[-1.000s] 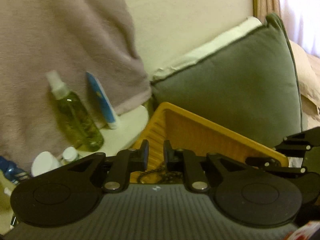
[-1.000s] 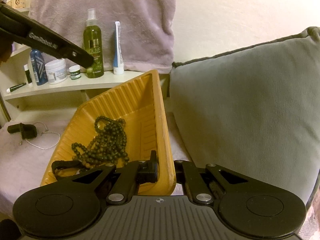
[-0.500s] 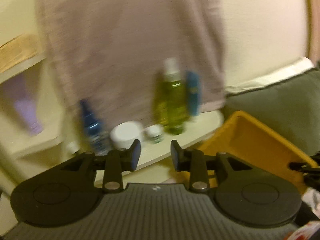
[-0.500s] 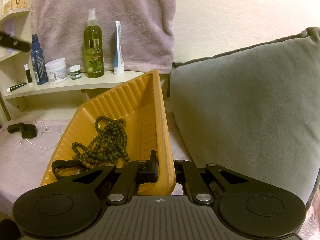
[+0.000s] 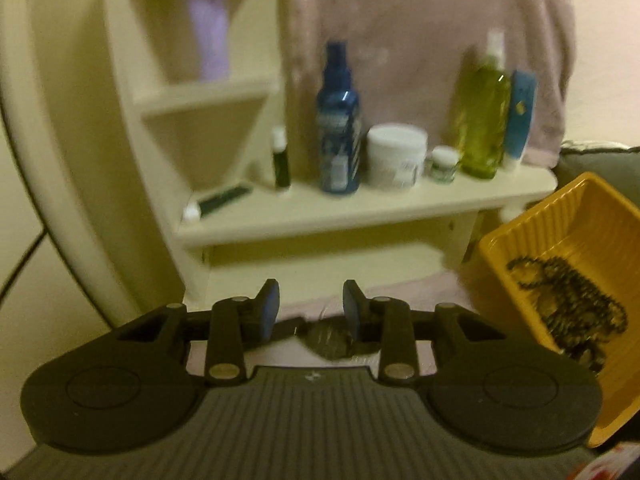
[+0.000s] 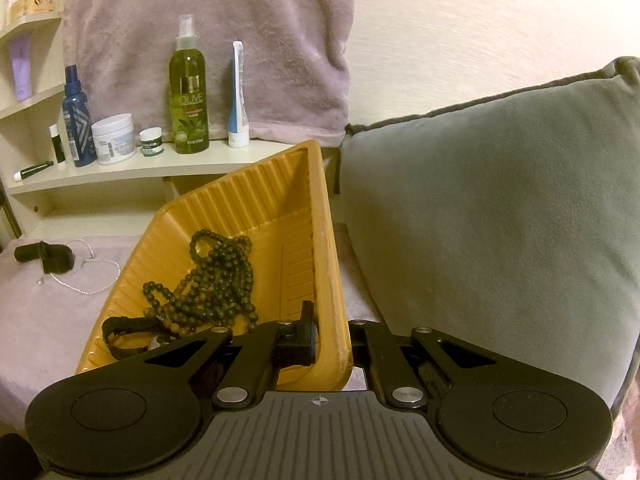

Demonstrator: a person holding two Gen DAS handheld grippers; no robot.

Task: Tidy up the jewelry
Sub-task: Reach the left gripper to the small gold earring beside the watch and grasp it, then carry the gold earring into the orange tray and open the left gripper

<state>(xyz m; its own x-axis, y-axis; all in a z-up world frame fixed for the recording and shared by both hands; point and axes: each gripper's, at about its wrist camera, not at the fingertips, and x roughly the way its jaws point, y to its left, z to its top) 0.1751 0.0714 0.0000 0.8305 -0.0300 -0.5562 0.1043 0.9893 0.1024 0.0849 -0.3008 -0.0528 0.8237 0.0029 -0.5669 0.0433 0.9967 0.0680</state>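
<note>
Pinkish-grey cloth [image 6: 52,312] covers the surface at the lower left of my right view, with a cream shelf [image 6: 132,168] of bottles behind it and a grey cushion [image 6: 500,208] filling the right side. My right gripper [image 6: 334,344] is clamped on the near rim of the yellow tray [image 6: 256,196], which sits tilted at centre frame. Inside the tray lies a heap of dark bead necklaces [image 6: 216,280], and a black strap [image 6: 124,326] rests at its lower left corner. At the left edge, on the cloth, a thin silver chain [image 6: 86,278] lies beside a small black object [image 6: 48,256]. In my left view, my left gripper [image 5: 311,306] hangs with its fingers apart and nothing between them, above a blurred dark item [image 5: 332,338] on the cloth; I cannot tell what it is.
</note>
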